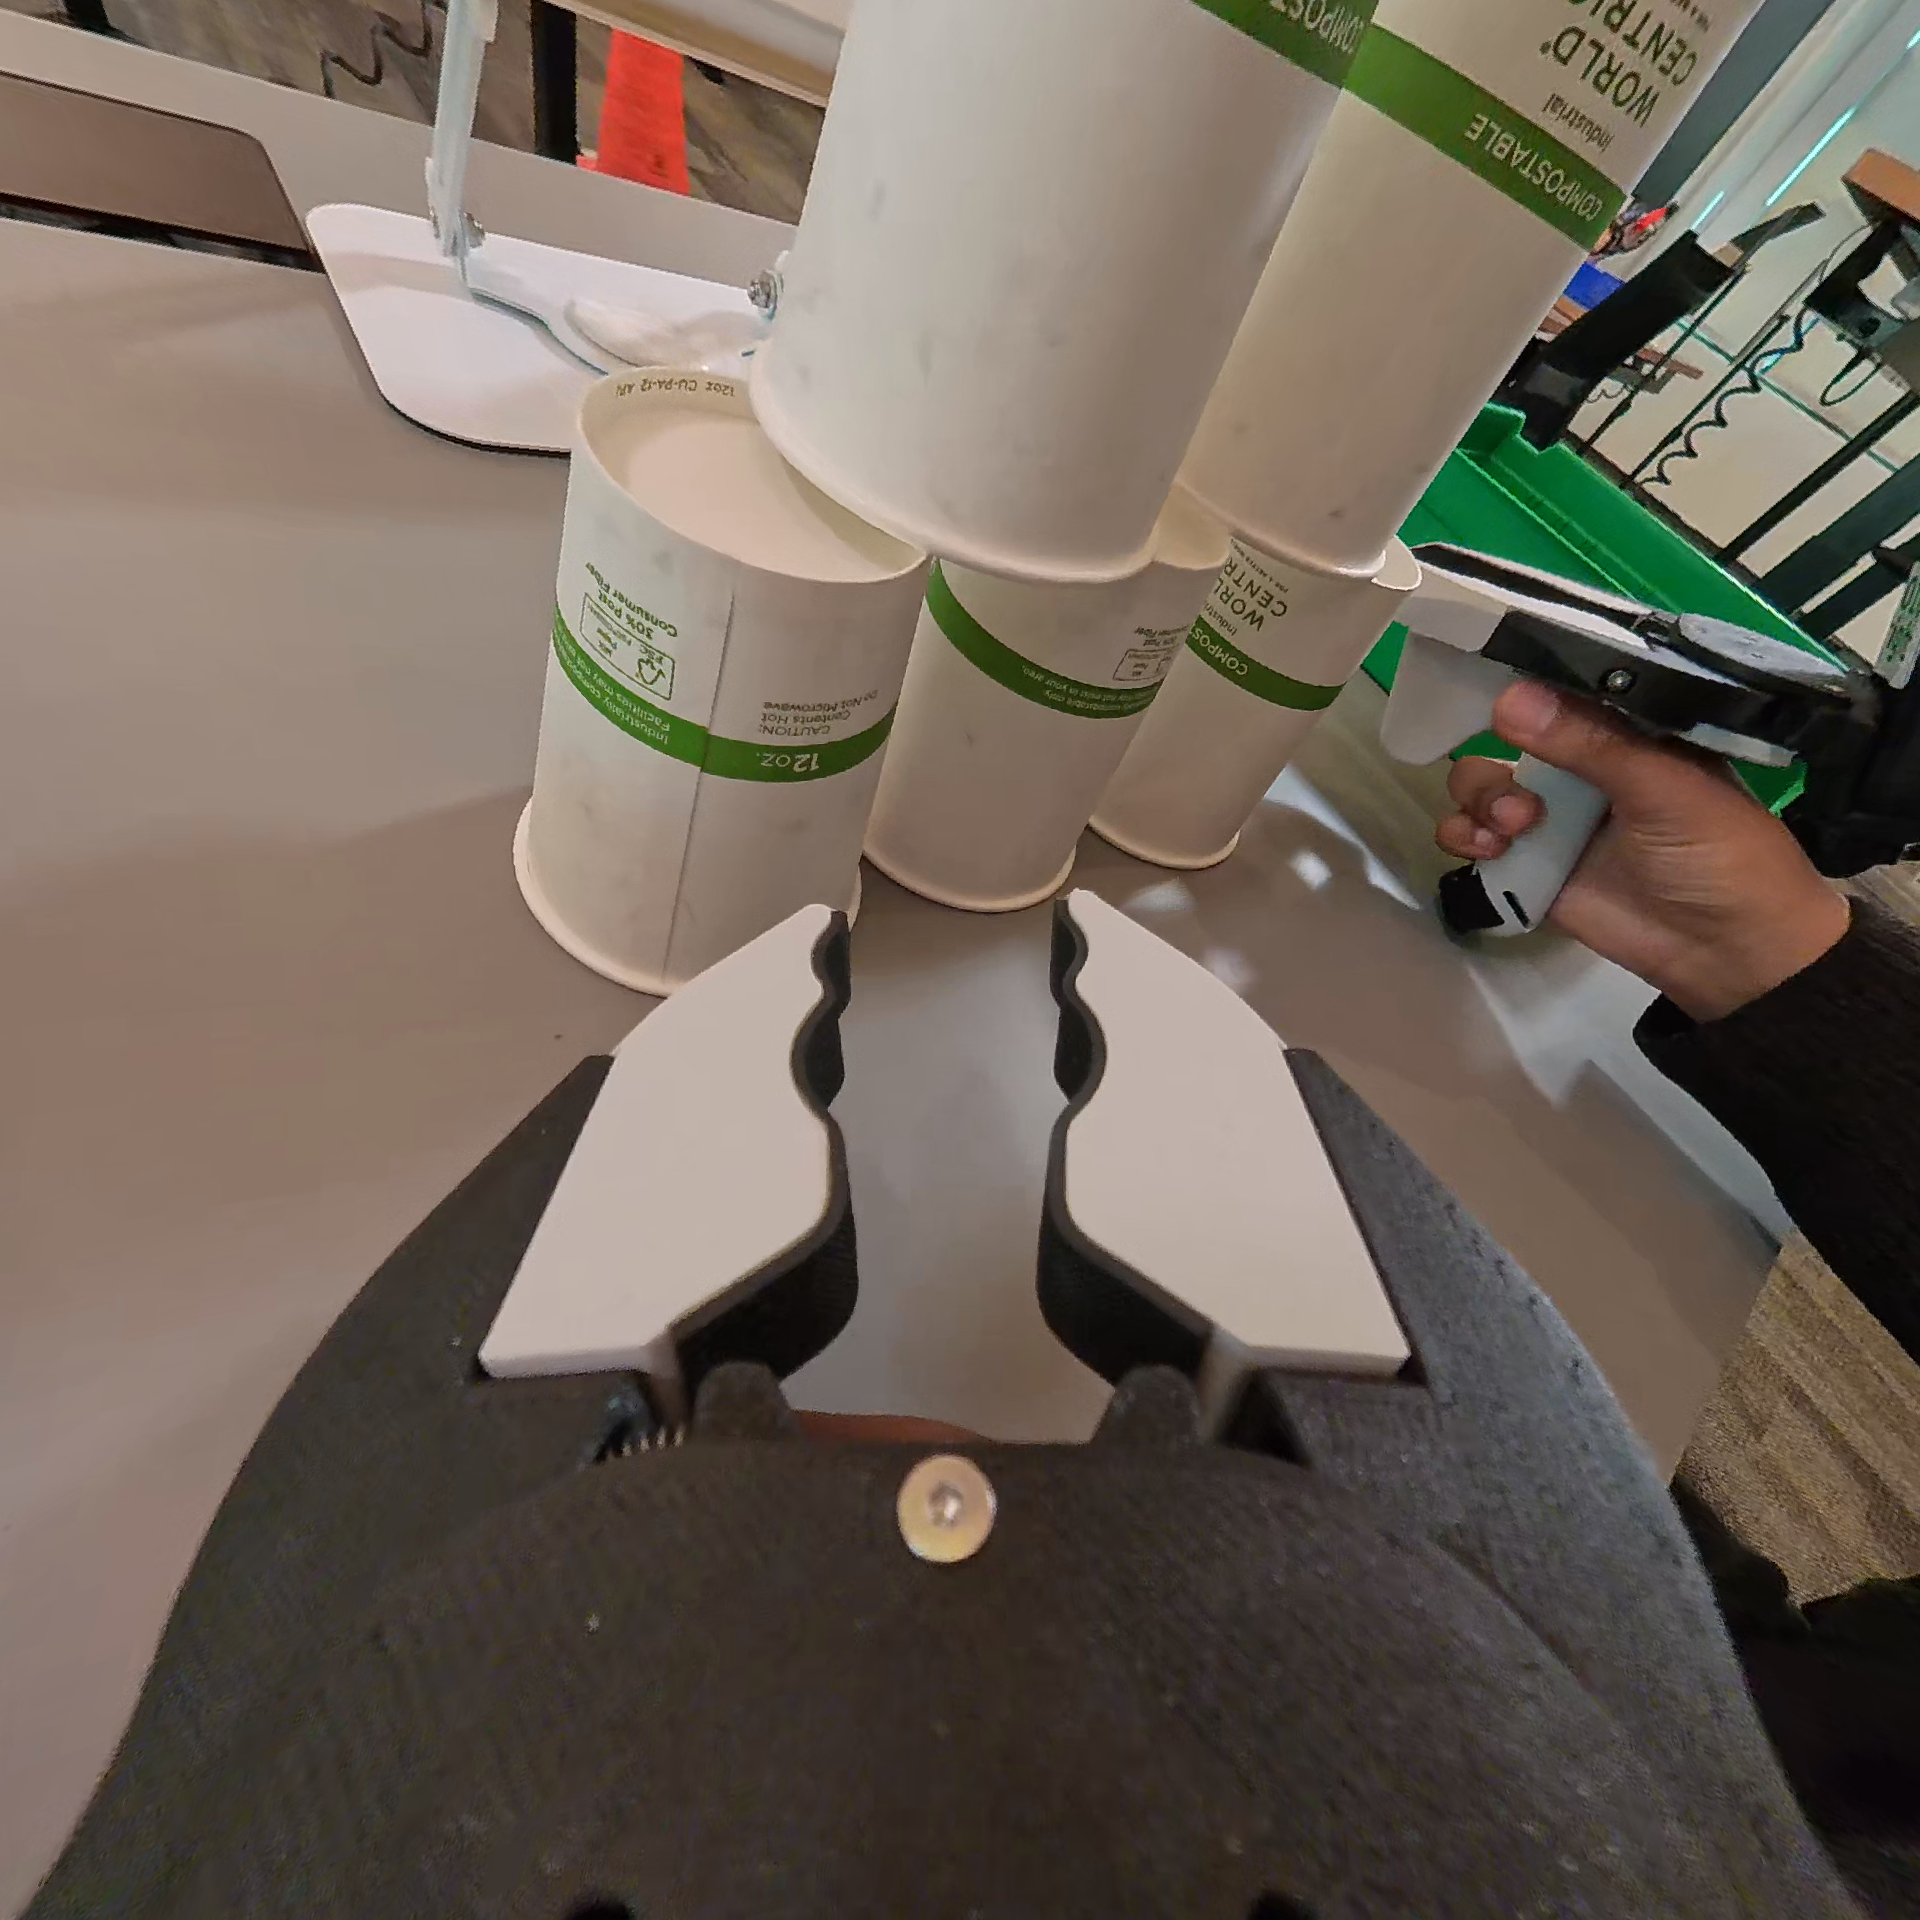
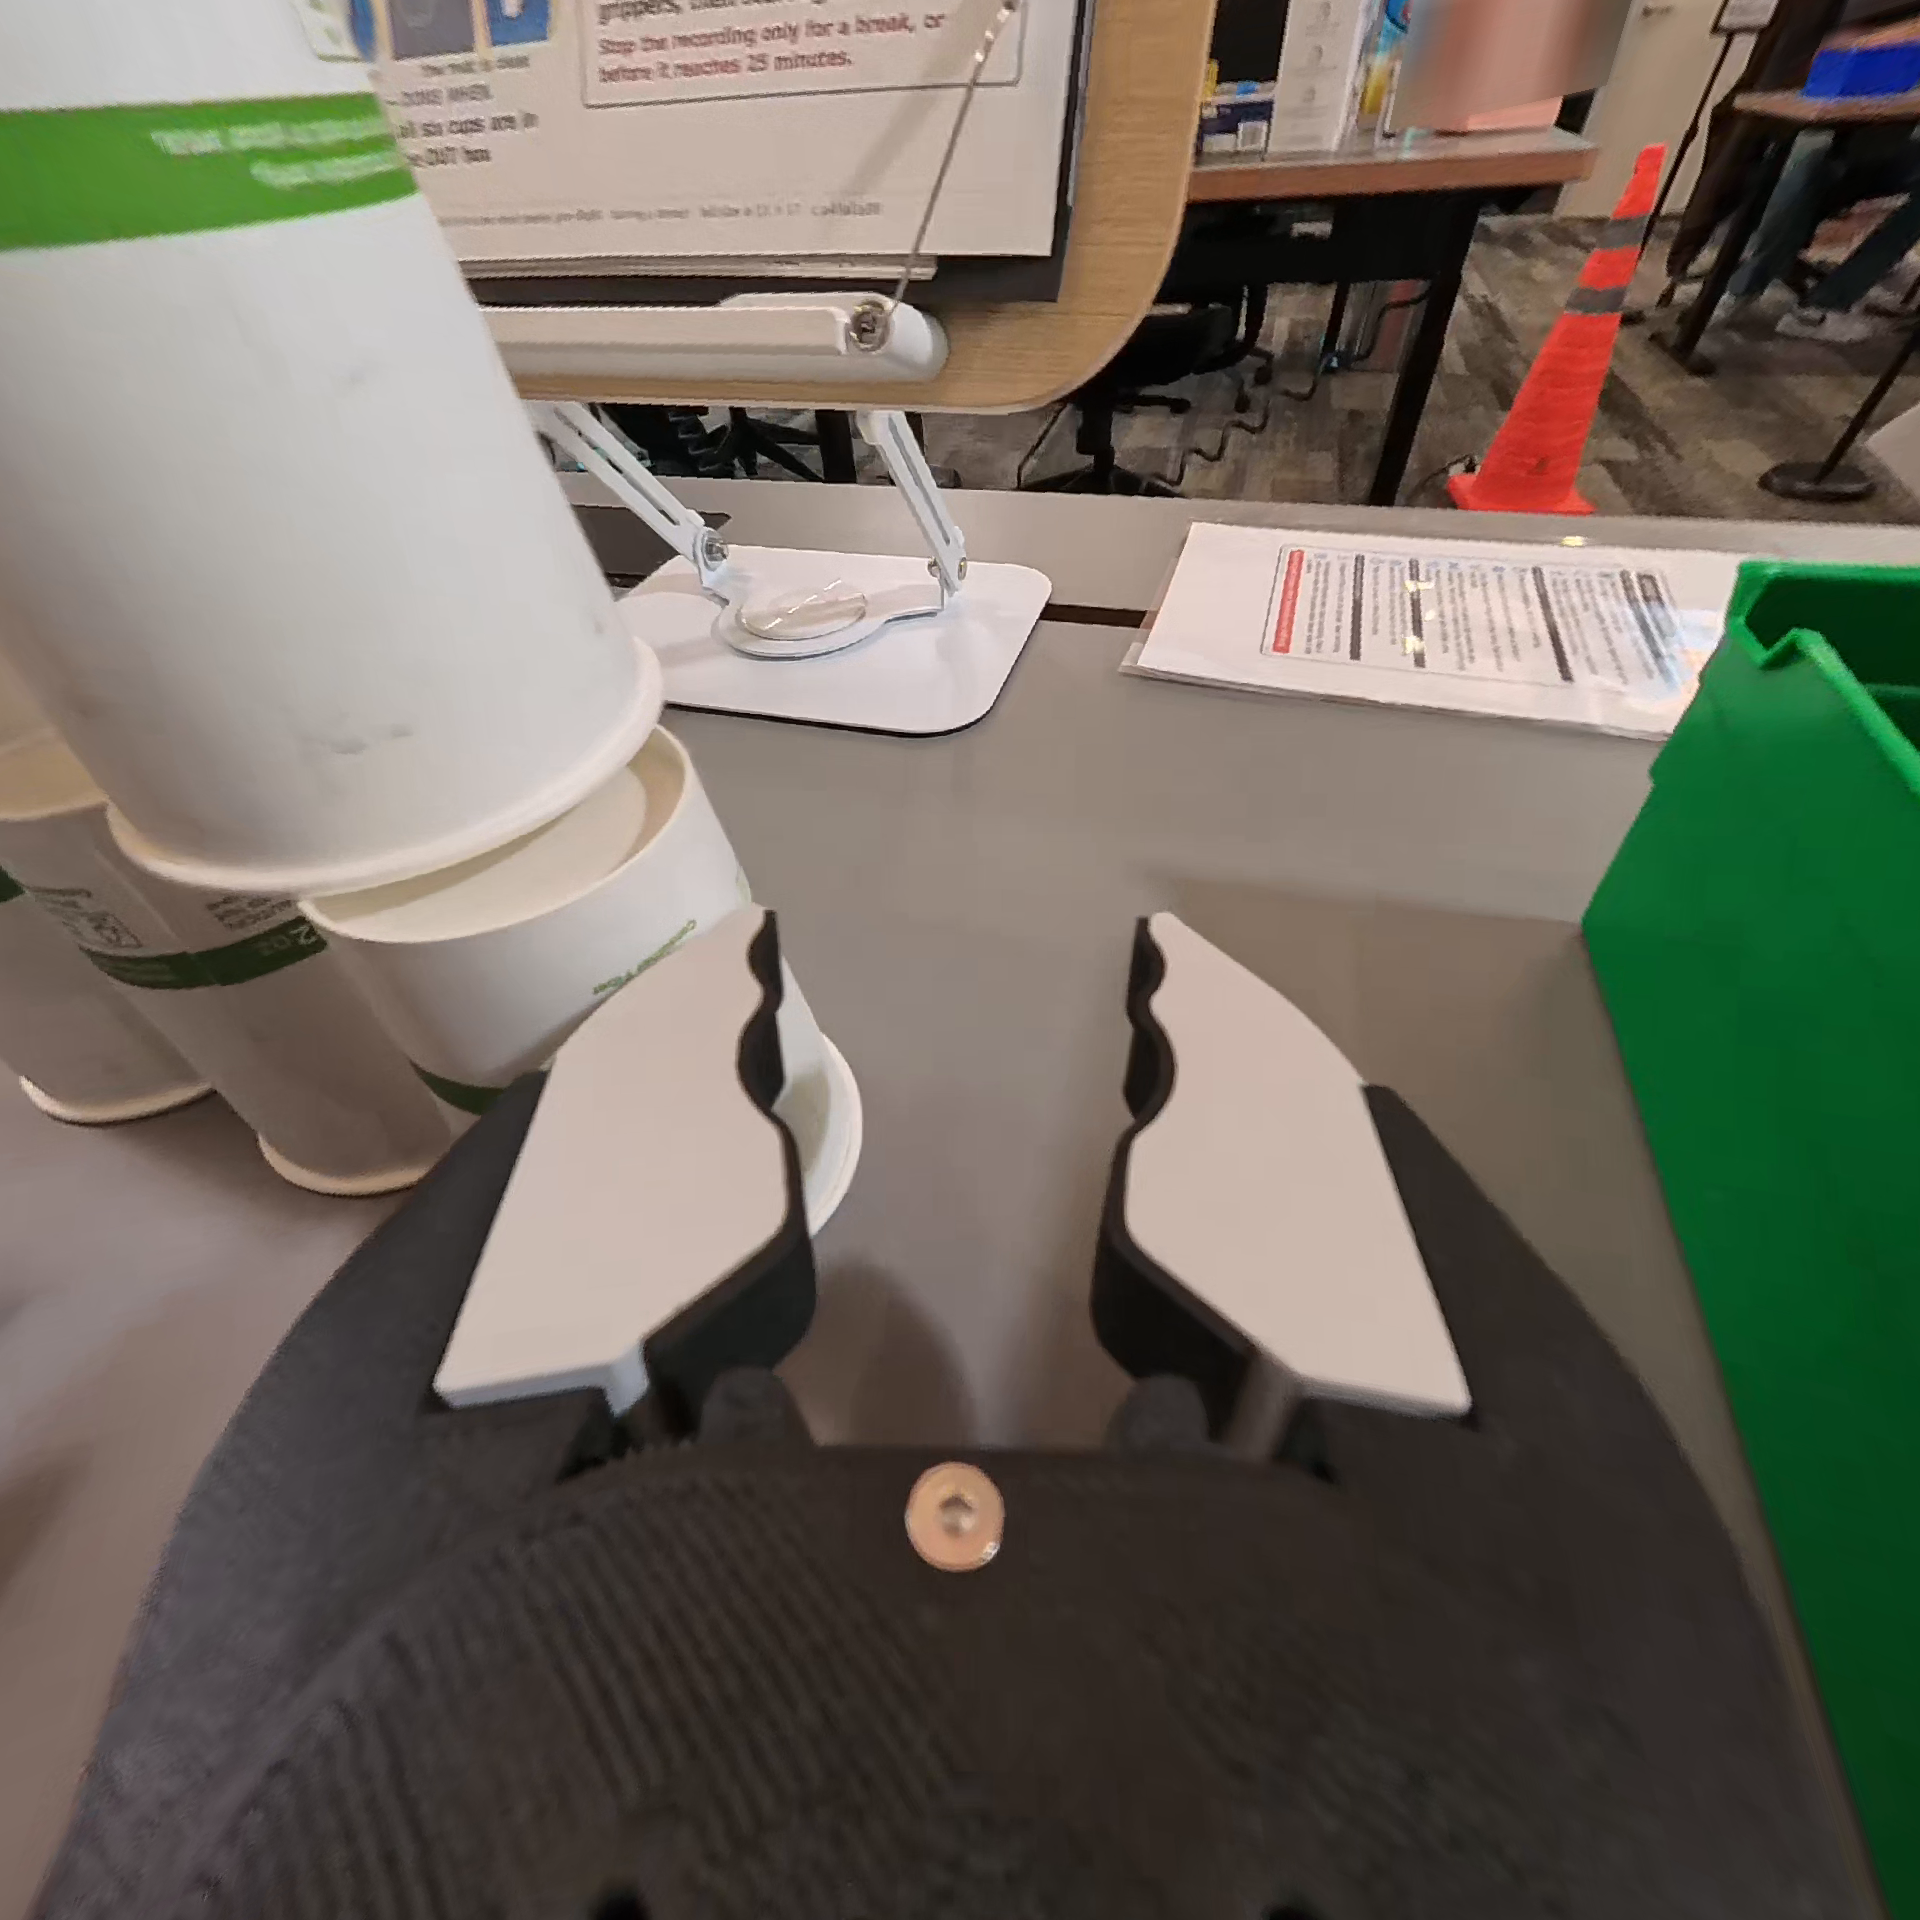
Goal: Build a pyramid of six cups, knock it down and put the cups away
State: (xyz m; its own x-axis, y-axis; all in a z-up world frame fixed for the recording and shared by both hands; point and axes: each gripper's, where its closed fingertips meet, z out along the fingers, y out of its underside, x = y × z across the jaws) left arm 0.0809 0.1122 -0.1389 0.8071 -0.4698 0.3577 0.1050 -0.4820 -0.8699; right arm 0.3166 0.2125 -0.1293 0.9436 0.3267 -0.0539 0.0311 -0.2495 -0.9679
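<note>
Both grippers (image 1: 951, 914) (image 2: 956, 930) empty nr cups (image 1: 707, 748).

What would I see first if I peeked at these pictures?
A pyramid of upside-down white paper cups with green bands stands on the grey table. The open left gripper points at its bottom row. A bright green bin sits right of the open right gripper.

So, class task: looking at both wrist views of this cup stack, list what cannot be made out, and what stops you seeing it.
- Left wrist view: the upper cups run off the top edge, so the stack's height is unknown.
- Right wrist view: the near bottom cup is partly hidden by the right gripper.
- Right wrist view: the green bin is cut by the right edge; its contents are unseen.
- Left wrist view: the left gripper covers the table below it.
</note>
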